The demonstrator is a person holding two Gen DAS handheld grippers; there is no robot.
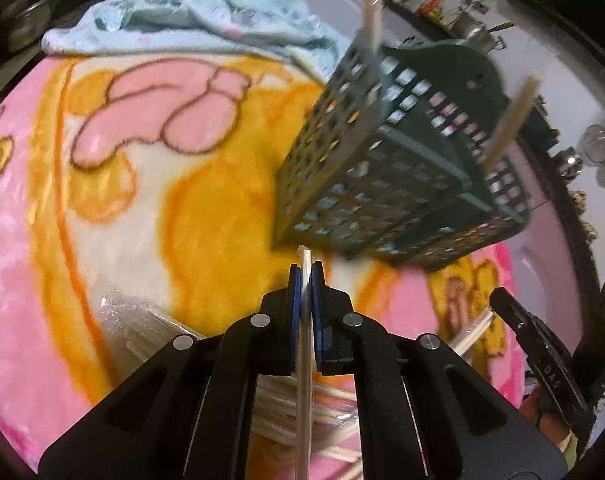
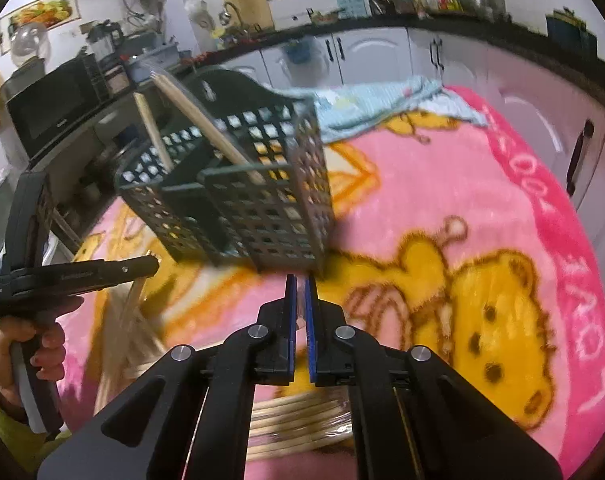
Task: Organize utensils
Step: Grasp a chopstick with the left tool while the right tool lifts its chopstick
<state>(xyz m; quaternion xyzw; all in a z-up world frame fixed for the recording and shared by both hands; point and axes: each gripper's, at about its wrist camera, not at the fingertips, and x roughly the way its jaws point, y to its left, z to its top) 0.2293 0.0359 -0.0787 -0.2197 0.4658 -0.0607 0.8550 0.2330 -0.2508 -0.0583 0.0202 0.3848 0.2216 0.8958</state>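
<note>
A dark green perforated utensil caddy point(image 1: 386, 168) stands on a pink and yellow cartoon blanket; it also shows in the right wrist view point(image 2: 242, 184). Wooden chopsticks point(image 2: 206, 128) lean in its compartments. My left gripper point(image 1: 305, 268) is shut on a pale wrapped chopstick point(image 1: 304, 344), just in front of the caddy's near bottom corner. More wrapped chopsticks point(image 1: 286, 412) lie under it. My right gripper point(image 2: 298, 284) stands nearly shut, a narrow gap between its blue pads, with nothing visible in it, just in front of the caddy. A pile of wrapped chopsticks point(image 2: 302, 420) lies beneath it.
A light blue towel point(image 1: 190, 20) is bunched at the blanket's far edge. White cabinet doors point(image 2: 382, 52) and a crowded countertop surround the table. The left gripper and hand point(image 2: 42, 280) show at the left of the right wrist view.
</note>
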